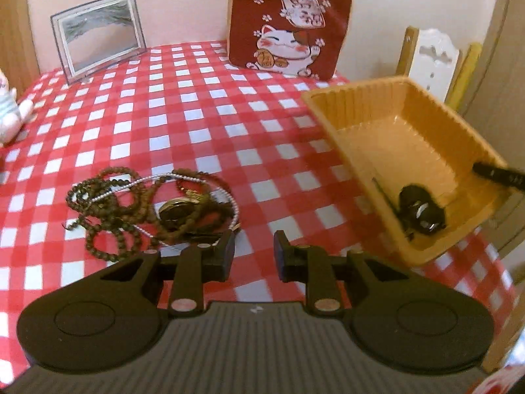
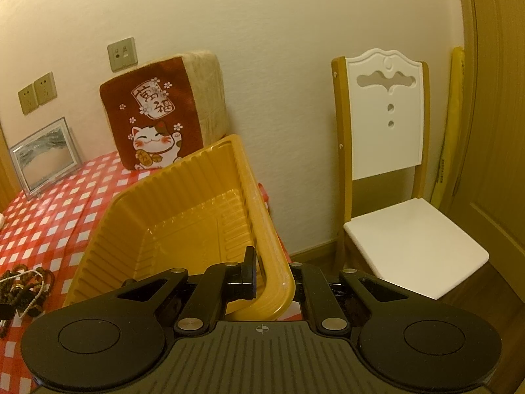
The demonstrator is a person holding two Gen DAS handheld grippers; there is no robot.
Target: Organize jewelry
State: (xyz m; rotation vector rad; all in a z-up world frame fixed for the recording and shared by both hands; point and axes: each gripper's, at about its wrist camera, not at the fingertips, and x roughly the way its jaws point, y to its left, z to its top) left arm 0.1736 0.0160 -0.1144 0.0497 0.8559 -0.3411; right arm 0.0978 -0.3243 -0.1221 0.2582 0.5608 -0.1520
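A tangle of brown bead necklaces (image 1: 108, 203) with a silver chain (image 1: 137, 184) and a round gold-rimmed pendant (image 1: 177, 211) lies on the red checked tablecloth (image 1: 197, 115). My left gripper (image 1: 252, 246) hovers just right of the pile, open, with nothing between its fingers. The yellow plastic tray (image 1: 377, 111) stands tilted at the table's right edge, a dark piece of jewelry (image 1: 421, 213) in its low corner. My right gripper (image 2: 272, 262) is shut on the tray's near rim (image 2: 279, 282), one finger inside and the other hidden behind the wall. The bead pile (image 2: 23, 282) shows at far left.
A red lucky-cat cushion (image 1: 288, 23) and a framed picture (image 1: 98, 32) lean on the wall at the back. A plush toy (image 1: 10, 108) sits at the left edge. A white and wood chair (image 2: 387, 164) stands beyond the table's right side.
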